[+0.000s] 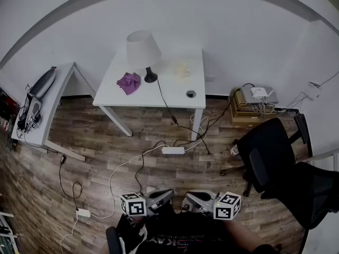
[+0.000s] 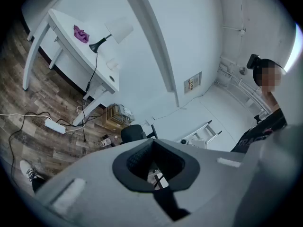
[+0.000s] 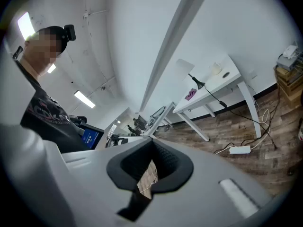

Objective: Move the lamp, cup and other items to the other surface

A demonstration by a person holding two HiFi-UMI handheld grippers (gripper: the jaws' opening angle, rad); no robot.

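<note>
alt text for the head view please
A white table by the wall holds a lamp, a purple cloth and a cup. The left gripper and right gripper sit low in the foreground, far from it.

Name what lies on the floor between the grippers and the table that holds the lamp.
Head view: wood floor with only a white power strip and loose cables, including the black cord of the lamp.

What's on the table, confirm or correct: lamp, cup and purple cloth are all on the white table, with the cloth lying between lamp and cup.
Not quite. All three are on the white table, but the head view shows the lamp standing between the purple cloth and the cup; the cloth lies left of the lamp in that view.
</note>
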